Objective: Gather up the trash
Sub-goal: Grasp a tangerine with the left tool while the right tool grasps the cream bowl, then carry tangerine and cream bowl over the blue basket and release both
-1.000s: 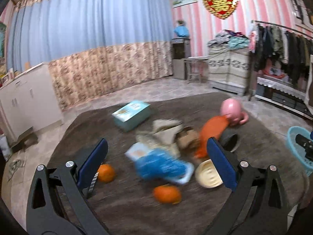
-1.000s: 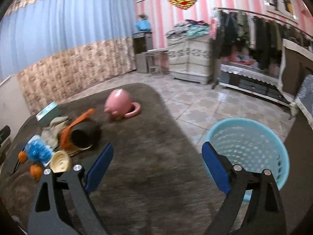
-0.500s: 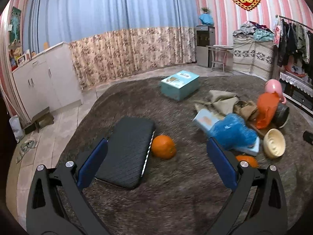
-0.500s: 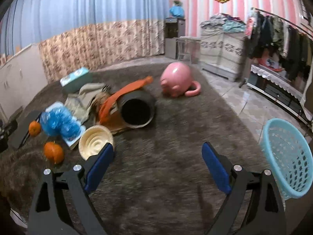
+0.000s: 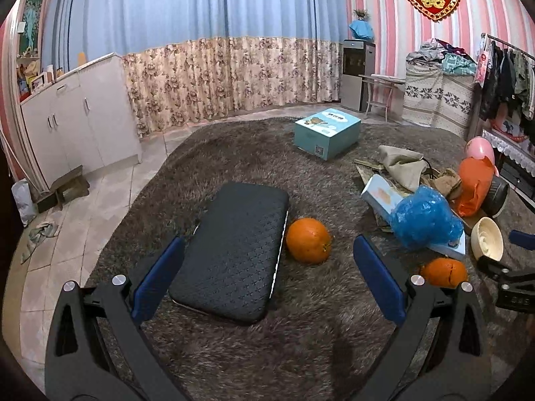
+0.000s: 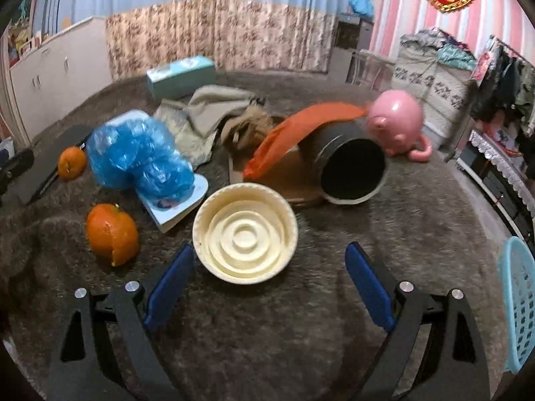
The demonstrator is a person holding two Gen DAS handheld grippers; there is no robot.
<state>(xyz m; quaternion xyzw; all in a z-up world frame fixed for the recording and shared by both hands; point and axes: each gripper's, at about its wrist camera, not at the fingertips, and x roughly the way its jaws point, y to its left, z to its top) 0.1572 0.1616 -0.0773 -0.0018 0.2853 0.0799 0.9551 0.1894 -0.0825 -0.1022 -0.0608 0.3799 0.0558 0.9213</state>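
Note:
Litter lies on a brown shag rug (image 5: 321, 334). My left gripper (image 5: 267, 277) is open and empty, low over a black quilted pad (image 5: 234, 250) with a whole orange (image 5: 308, 240) just beyond its jaws. My right gripper (image 6: 267, 280) is open and empty, with a cream ridged bowl (image 6: 245, 232) between its fingertips. Near it lie a torn orange (image 6: 112, 234), a crumpled blue plastic bag (image 6: 137, 158) on a thin white box, an orange bag (image 6: 301, 133) over a black can (image 6: 351, 170), and crumpled beige paper (image 6: 207, 113). The light blue basket (image 6: 518, 307) is at the right edge.
A teal box (image 5: 327, 132) sits at the rug's far side. A pink piggy bank (image 6: 398, 123) stands behind the black can. White cabinets (image 5: 77, 117) line the left wall, a clothes rack (image 5: 508, 80) the right. Tiled floor surrounds the rug.
Both grippers have swung left and moved closer to the litter. The black pad and whole orange now sit before my left gripper; the cream bowl now lies between my right gripper's fingertips.

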